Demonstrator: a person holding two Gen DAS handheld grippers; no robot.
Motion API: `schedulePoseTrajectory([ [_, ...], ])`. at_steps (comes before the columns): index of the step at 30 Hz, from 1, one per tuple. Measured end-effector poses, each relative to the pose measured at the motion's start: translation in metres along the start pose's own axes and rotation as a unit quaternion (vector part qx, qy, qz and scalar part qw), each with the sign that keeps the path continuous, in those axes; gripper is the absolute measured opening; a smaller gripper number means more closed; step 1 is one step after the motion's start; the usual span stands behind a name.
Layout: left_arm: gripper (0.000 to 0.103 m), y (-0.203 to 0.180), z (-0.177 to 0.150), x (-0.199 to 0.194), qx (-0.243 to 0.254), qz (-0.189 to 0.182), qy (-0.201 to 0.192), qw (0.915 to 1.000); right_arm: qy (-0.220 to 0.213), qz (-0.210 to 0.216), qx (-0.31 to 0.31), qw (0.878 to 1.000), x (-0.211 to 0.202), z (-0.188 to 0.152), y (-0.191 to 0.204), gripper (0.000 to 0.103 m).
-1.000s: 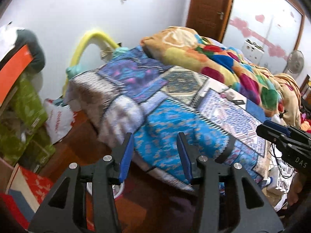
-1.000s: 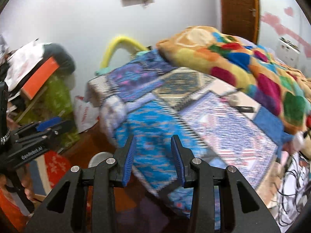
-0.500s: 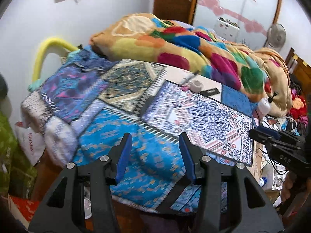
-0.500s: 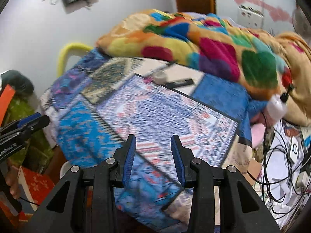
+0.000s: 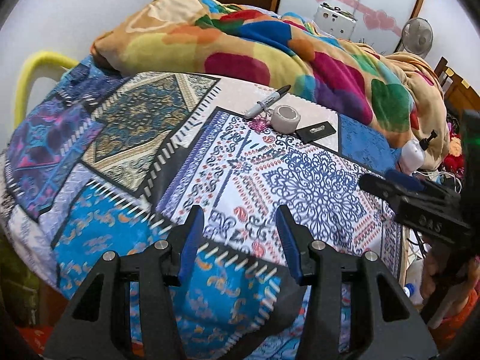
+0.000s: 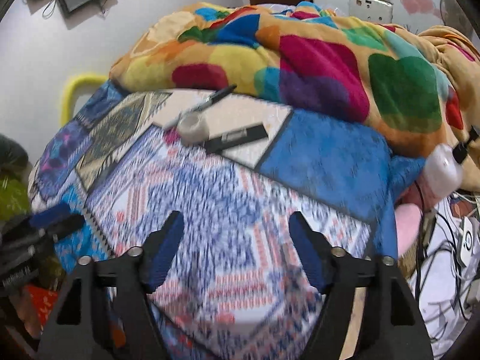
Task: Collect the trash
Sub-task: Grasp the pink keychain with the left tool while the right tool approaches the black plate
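On the patchwork bedspread (image 5: pixel 126 156) lie a grey tape roll (image 5: pixel 285 117), a black marker (image 5: pixel 267 102), a small pink wrapper (image 5: pixel 258 124) and a flat black card (image 5: pixel 315 131). The roll (image 6: pixel 192 129), marker (image 6: pixel 207 103) and card (image 6: pixel 237 137) also show in the right wrist view. My left gripper (image 5: pixel 238 240) is open and empty over the bed's near edge. My right gripper (image 6: pixel 237 246) is open and empty, low over the blue-and-white patch, short of the items.
A bright multicoloured blanket (image 5: pixel 270 45) is heaped along the far side of the bed. A yellow bed rail (image 5: pixel 33 69) stands at the left. Cables and white chargers (image 6: pixel 450 249) lie off the bed's right edge. A fan (image 5: pixel 417 34) stands at the back right.
Both grippers have swung from the bed's left corner and floor clutter to the right and up over the bed. The right gripper's jaws have opened wider. The small items have come closer.
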State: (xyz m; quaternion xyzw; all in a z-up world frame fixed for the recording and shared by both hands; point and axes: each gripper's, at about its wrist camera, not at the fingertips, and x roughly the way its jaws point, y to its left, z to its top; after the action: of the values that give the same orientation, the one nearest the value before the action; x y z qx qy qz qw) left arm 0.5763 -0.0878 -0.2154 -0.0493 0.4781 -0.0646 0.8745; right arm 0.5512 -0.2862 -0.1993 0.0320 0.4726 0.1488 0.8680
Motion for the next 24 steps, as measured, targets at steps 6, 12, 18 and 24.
schedulePoseTrajectory([
  [6, 0.049, 0.009, 0.011, 0.027, 0.005, 0.006, 0.009, 0.9999, 0.011, -0.016, -0.014, 1.0, 0.045, 0.033, 0.012, 0.071],
  [12, 0.049, 0.014, 0.025, 0.048, 0.007, 0.009, 0.01, 0.9999, 0.003, -0.07, -0.062, 0.996, 0.075, 0.05, 0.03, 0.071],
  [18, 0.049, 0.007, 0.042, 0.068, -0.001, -0.014, 0.009, 0.9999, -0.009, -0.099, -0.102, 0.99, 0.086, 0.056, 0.039, 0.072],
  [24, 0.049, -0.012, 0.057, 0.089, 0.027, -0.007, 0.01, 0.9996, -0.005, -0.088, -0.092, 0.992, 0.077, 0.052, 0.011, 0.073],
])
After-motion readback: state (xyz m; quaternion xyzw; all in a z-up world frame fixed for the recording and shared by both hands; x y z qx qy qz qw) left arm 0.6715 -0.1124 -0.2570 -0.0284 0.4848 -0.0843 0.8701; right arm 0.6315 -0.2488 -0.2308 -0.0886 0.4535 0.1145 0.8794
